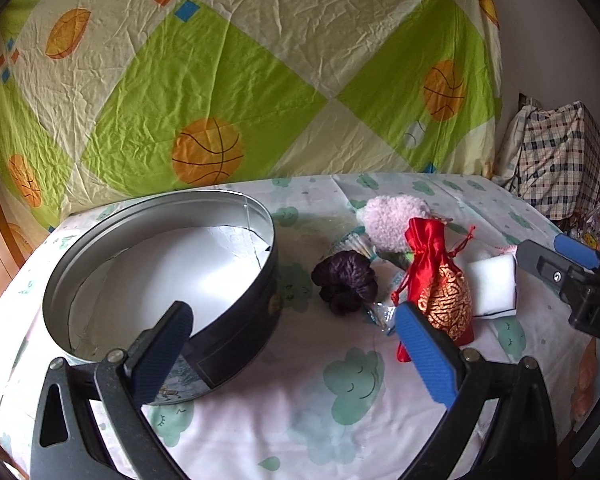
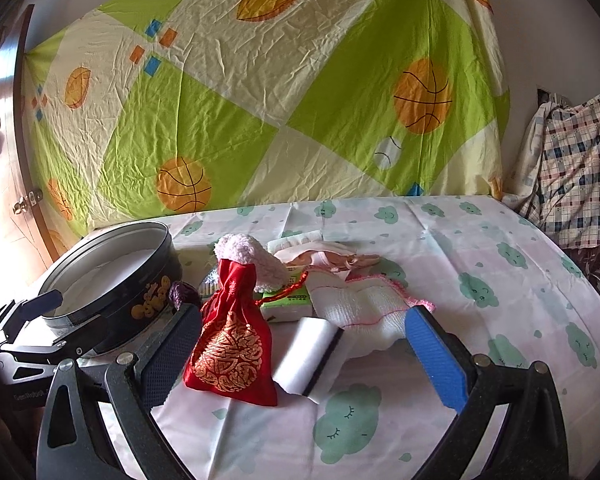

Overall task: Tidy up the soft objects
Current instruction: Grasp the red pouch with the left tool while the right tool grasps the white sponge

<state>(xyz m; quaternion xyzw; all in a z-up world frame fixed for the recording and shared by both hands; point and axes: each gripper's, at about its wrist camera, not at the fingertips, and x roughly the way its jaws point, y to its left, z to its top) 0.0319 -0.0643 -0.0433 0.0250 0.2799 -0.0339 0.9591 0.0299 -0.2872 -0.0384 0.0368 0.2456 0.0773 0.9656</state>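
Tin (image 1: 162, 280) at your 10 o'clock is empty, nothing sorted yet. Pouch (image 2: 230, 344), sponge (image 2: 306, 354), scrunchie (image 1: 346, 282), cloth (image 2: 364, 308) all on table. Left gripper (image 1: 294, 354), right gripper (image 2: 304, 356) both spread, holding nothing.

Left gripper (image 1: 294, 344): fingers spread wide, holding nothing, held low and level.
Right gripper (image 2: 304, 354): fingers spread wide, holding nothing, level, just right of the left gripper.

Glossy satin red pouch (image 2: 230, 354), fluffy pink sock (image 2: 256, 258), metal tin (image 1: 160, 276).
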